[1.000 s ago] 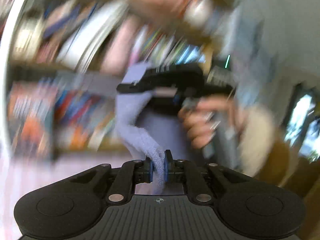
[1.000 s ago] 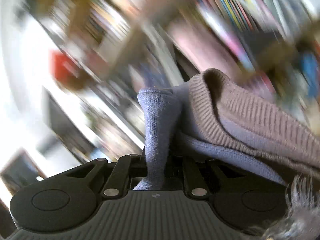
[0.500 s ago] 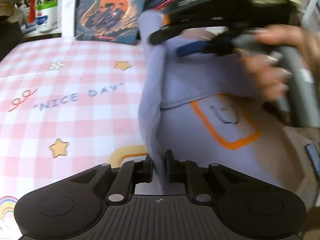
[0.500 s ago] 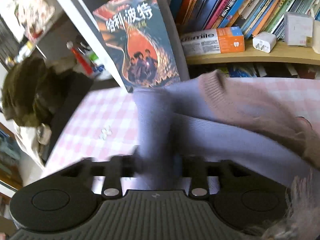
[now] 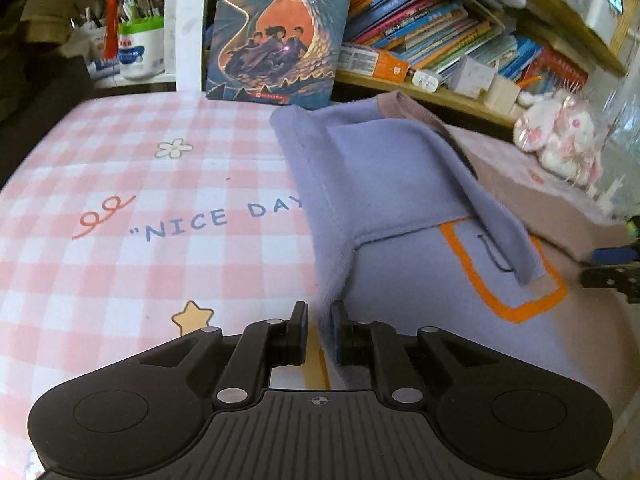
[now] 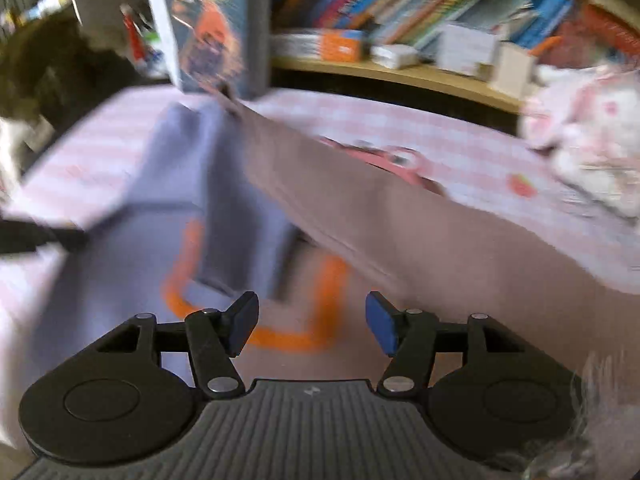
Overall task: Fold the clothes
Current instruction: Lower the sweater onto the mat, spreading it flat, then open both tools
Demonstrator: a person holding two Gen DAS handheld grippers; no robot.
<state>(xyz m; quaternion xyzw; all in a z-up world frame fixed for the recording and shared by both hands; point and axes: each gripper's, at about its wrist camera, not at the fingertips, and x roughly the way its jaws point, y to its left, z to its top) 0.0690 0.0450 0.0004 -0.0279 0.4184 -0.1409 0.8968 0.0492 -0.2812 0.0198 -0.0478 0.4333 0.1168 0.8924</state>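
Right tongs (image 6: 312, 322) released sweater (image 6: 248, 208), now lying on tablecloth (image 5: 120, 248)

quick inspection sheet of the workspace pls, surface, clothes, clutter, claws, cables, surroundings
surface: pink checked cloth printed "NICE DAY".
job's things: lavender sweater with orange outline, lying on the cloth, sleeve folded across it.
clutter: plush toy; upright book at the back edge.
grippers: left claw slightly open, sweater edge between its fingers; right claw wide open, empty, above the sweater.
cables: nothing seen.
surroundings: bookshelf; white jar.
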